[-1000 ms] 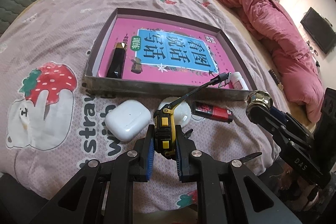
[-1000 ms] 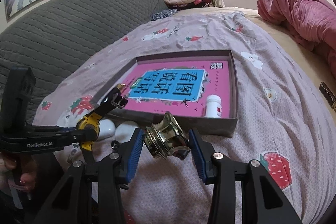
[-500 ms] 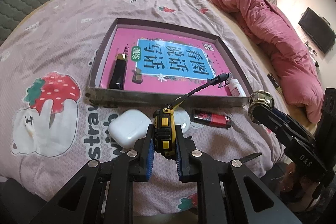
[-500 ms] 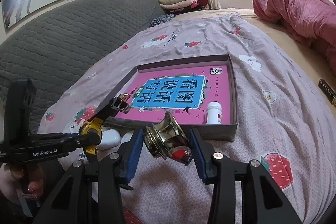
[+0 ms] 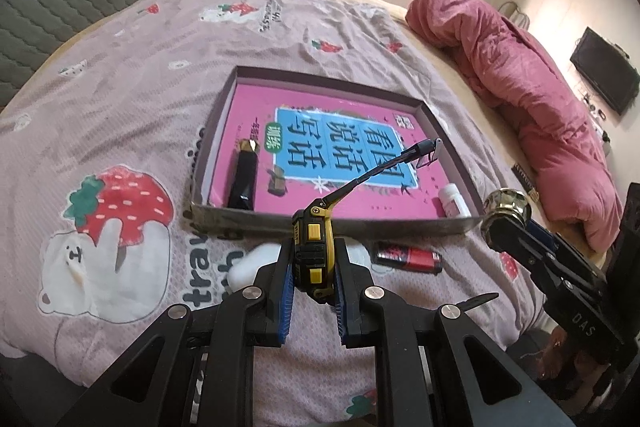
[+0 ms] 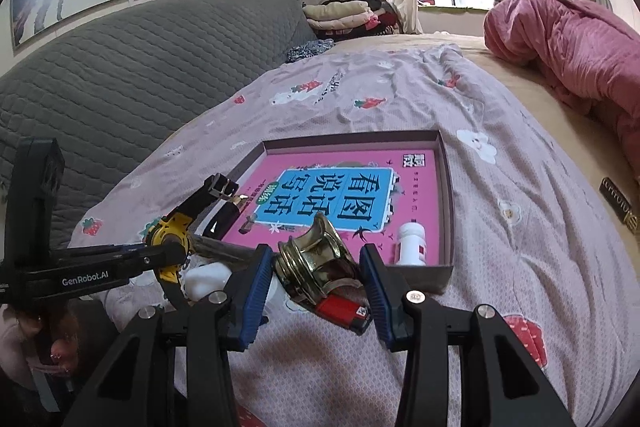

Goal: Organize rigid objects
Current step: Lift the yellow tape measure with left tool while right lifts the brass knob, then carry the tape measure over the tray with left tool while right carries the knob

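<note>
Bedroom, strawberry-print bedsheet carries shallow box; inside the box: black lipstick tube, white bottle. Left gripper jaws clamp yellow-black watch, right gripper jaws clamp brass knob, both just before the box's near wall. Red lighter, white earbud case wait outside the box; roughly a third done
</note>
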A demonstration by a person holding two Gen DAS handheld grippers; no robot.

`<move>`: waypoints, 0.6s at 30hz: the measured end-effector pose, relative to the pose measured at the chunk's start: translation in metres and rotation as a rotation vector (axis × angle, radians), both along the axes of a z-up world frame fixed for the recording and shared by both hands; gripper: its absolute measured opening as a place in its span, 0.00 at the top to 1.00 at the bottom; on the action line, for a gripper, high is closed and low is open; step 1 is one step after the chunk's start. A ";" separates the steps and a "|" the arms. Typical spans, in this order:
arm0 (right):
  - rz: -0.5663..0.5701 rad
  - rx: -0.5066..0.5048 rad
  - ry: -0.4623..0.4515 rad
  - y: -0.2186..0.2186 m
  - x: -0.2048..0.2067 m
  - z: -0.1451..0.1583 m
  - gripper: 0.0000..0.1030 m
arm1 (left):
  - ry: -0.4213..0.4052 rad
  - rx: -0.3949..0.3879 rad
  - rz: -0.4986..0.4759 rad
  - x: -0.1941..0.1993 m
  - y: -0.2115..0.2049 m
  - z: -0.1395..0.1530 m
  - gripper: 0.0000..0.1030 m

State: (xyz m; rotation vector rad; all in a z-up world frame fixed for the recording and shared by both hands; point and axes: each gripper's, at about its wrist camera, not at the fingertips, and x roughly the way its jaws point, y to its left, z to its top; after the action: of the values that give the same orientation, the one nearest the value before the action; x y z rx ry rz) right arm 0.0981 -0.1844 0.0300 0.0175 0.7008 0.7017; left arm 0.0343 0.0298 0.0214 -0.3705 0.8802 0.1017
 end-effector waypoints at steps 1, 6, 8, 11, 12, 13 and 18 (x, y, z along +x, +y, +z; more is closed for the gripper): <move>-0.003 0.003 -0.003 0.000 0.001 0.002 0.56 | 0.000 0.007 0.004 0.001 0.000 0.000 0.83; -0.025 0.018 -0.013 0.000 0.008 0.009 0.56 | -0.008 0.001 0.014 0.003 0.005 0.001 0.83; -0.038 0.026 -0.017 -0.002 0.011 0.012 0.56 | -0.013 0.002 0.021 0.006 0.007 0.003 0.83; -0.047 0.040 -0.008 -0.002 0.018 0.016 0.56 | -0.021 0.004 0.032 0.010 0.011 0.006 0.83; -0.047 0.047 -0.007 -0.001 0.020 0.018 0.56 | -0.021 0.008 0.034 0.011 0.012 0.007 0.83; -0.050 0.048 -0.011 0.000 0.022 0.020 0.56 | -0.024 0.012 0.039 0.012 0.013 0.009 0.83; -0.052 0.049 -0.028 0.005 0.029 0.028 0.56 | -0.028 0.023 0.058 0.020 0.017 0.013 0.83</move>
State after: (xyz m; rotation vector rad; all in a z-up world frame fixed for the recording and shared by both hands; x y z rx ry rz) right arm 0.1268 -0.1796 0.0583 0.0707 0.6542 0.6677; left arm 0.0542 0.0472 0.0342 -0.3754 0.8406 0.1595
